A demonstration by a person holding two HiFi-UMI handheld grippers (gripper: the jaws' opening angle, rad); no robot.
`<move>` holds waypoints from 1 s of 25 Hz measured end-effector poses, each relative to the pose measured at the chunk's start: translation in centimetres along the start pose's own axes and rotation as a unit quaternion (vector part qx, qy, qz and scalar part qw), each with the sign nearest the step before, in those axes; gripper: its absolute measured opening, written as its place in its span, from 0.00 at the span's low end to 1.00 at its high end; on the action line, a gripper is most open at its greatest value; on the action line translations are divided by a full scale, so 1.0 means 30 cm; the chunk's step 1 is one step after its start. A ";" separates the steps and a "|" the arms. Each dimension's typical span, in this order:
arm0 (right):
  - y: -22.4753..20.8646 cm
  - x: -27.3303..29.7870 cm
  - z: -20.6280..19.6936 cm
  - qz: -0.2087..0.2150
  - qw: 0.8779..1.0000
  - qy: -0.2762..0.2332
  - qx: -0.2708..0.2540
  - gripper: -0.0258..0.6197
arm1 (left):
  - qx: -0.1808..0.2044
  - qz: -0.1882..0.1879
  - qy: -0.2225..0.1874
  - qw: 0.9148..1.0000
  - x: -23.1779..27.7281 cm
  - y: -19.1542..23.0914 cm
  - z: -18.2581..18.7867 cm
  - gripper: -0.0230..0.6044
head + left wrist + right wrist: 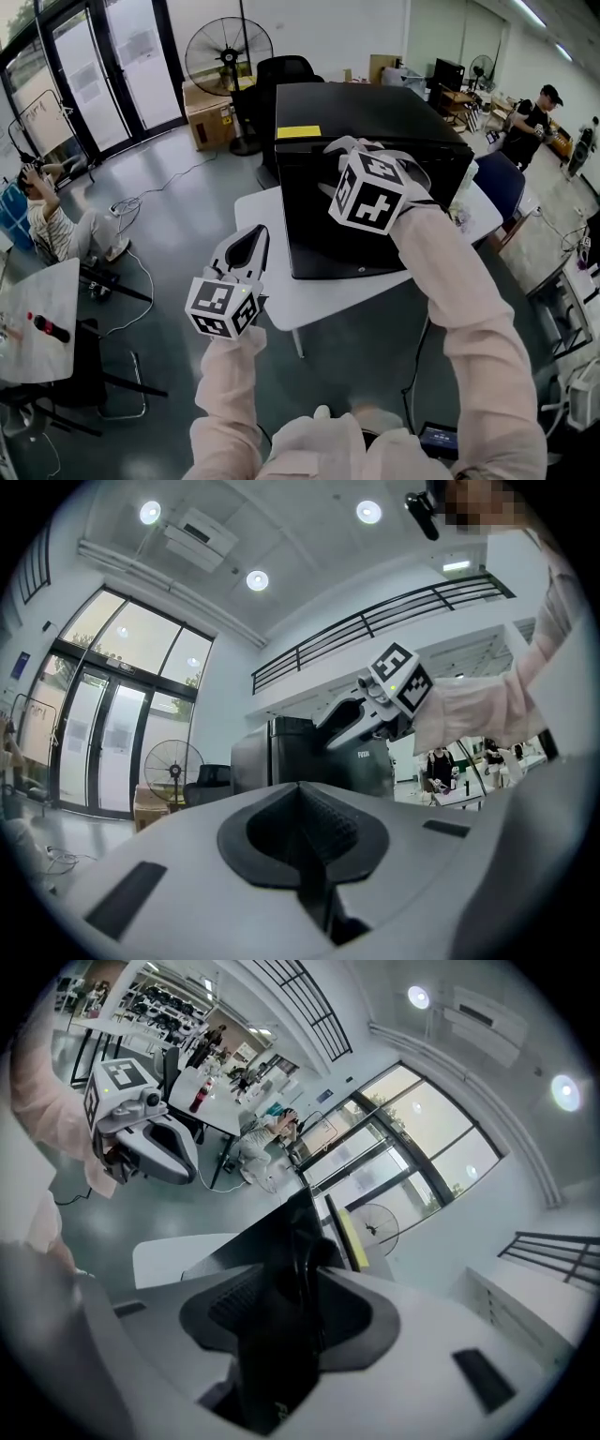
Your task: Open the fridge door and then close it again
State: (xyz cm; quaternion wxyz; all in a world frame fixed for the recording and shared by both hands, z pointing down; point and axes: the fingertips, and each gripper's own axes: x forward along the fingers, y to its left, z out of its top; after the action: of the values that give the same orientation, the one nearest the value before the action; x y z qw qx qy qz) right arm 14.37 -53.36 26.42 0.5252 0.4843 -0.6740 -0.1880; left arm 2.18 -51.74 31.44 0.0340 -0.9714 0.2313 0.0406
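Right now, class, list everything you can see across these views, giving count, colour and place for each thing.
fridge: one, black, on the middle table
sticker: one, yellow, on the fridge top
middle table: one, white, centre
side table: one, white, lower left
fan: one, black, on the floor behind the fridge
cardboard box: one, brown, beside the fan
black chair: one, behind the fridge
blue chair: one, right of the middle table
seated person: one, on the floor, left
standing person: one, dark clothes, far right
left tool: one, white and black, shut, empty
right tool: one, white and black, open astride the fridge door's edge
sleeves: two, pale pink
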 end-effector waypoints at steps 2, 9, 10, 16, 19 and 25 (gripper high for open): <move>0.003 -0.002 0.002 0.007 1.000 0.011 -0.005 0.32 | 0.002 -0.001 0.001 1.000 -0.007 -0.009 0.000 0.05; 0.009 0.008 -0.015 0.003 0.997 0.049 -0.064 0.28 | 0.011 0.008 0.010 1.000 -0.046 -0.020 -0.019 0.05; 0.005 0.007 -0.016 0.000 0.996 0.052 -0.068 0.27 | 0.013 0.009 0.011 1.000 -0.054 -0.021 -0.019 0.05; 0.007 0.012 -0.016 -0.010 0.995 0.065 -0.076 0.25 | 0.025 0.019 0.024 0.999 -0.104 -0.023 -0.032 0.05; 0.016 0.015 -0.014 -0.018 0.994 0.068 -0.080 0.25 | 0.027 0.024 0.025 0.999 -0.127 -0.019 -0.039 0.05; 0.028 -0.003 -0.004 -0.036 0.994 0.058 -0.082 0.23 | 0.023 0.024 0.023 0.999 -0.149 -0.030 -0.034 0.05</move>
State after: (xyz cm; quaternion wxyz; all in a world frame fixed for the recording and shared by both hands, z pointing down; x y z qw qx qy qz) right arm 14.10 -52.86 27.05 0.5938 0.4738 -0.6072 -0.2329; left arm -1.31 -49.02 32.92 0.0502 -0.9651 0.2565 0.0140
